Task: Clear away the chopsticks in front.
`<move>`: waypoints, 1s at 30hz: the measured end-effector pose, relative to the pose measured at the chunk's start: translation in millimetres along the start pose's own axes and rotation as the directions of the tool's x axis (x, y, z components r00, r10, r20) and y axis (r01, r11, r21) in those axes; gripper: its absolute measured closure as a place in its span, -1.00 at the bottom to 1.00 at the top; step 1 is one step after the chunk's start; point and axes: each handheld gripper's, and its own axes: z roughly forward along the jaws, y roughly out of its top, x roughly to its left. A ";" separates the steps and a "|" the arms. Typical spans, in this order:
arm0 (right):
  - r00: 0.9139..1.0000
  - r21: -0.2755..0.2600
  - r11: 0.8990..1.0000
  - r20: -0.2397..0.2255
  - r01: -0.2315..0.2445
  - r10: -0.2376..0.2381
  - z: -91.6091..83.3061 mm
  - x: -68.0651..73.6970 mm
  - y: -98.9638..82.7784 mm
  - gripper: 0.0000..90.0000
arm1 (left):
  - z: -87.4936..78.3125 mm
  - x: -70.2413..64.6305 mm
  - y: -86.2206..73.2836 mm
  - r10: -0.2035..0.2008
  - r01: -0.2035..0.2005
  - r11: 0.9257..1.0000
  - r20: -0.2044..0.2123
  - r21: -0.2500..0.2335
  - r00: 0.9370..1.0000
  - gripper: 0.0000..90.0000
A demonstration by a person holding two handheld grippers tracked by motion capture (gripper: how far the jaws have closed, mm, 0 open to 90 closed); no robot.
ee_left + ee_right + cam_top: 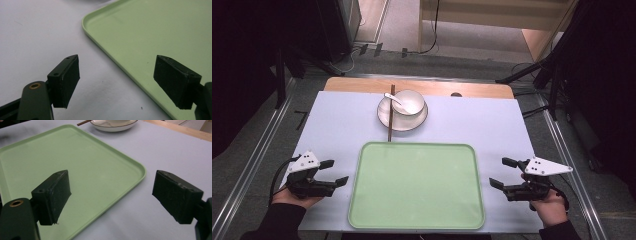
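Both tongs idle, one each side of the tray [417,186]; left tongs [334,171] spread, nothing between the jaws; right tongs [503,173] spread too, also empty; each sits just off a side rim of the tray, jaws pointing inward at it.

Tray is bare; it lies between the two tongs. Plate [384,116] with bowl [408,102] and spoon [391,97] sits beyond the tray's far rim, well ahead of both tongs; chopsticks [390,117] lie across the plate's left side, their near ends almost reaching the tray.

Step, by my read: start pose, nothing picked yet; job looks like moving the tableware onto the tray. Next move calls for a long forward reach over or round the tray; chopsticks are thin and flat on the table, so a low, square pinch is needed.

Hard to read: the bowl's inside shows no contents that I can tell; in the right tongs view the plate [113,127] is cut off at the top edge.
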 end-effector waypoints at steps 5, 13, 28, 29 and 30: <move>1.000 0.000 1.000 0.001 -0.003 0.003 -0.2 0.1 -0.2 -0.66 | -0.6 -0.5 1.3 0.001 -0.001 1.000 0.005 -0.015 1.000 -0.51; 1.000 -0.001 1.000 0.004 -0.003 0.003 -0.3 -0.8 -0.5 -0.66 | -4.8 2.2 4.6 -0.024 0.024 0.999 -0.011 -0.037 1.000 -0.43; 1.000 0.011 1.000 -0.003 0.008 -0.008 0.5 2.6 -0.6 -0.66 | -2.1 1.8 4.7 -0.059 0.060 0.998 0.019 -0.027 0.998 -0.41; 1.000 0.009 1.000 -0.003 0.007 -0.007 0.6 2.5 -0.4 -0.66 | -1.5 1.8 4.4 -0.059 0.060 0.998 0.022 -0.027 0.998 -0.41; 1.000 0.008 1.000 -0.003 0.007 -0.007 0.6 2.5 -0.3 -0.66 | -0.8 1.8 4.0 -0.058 0.058 0.998 0.022 -0.017 0.998 -0.41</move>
